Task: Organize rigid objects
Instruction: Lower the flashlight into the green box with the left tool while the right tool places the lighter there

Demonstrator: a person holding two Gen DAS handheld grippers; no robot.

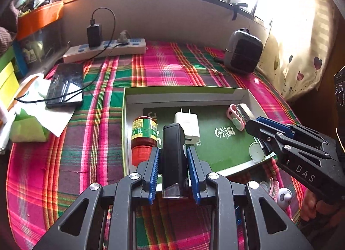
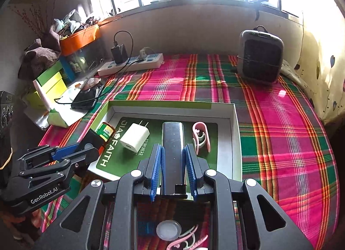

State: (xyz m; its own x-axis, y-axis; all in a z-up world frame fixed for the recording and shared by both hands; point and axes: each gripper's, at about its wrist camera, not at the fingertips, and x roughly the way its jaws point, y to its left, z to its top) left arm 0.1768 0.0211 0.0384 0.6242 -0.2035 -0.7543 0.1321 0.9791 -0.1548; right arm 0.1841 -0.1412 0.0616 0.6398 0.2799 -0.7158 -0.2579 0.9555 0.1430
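Black bar (image 1: 172, 159) sits clamped in my left tongs (image 1: 173, 163), dark slab (image 2: 172, 153) in my right tongs (image 2: 173, 163); both hang over the tray (image 2: 235, 138), probably for lining up beside the charger (image 2: 134, 135).

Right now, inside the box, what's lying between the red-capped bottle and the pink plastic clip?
In the right wrist view, the white wall charger lies between the red-capped bottle and the pink plastic clip, along with the dark flat bar gripped in the right jaws.

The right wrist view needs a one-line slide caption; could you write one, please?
Right tongs clamp a dark bar over the green-lined tray, between a white charger and a pink clip.
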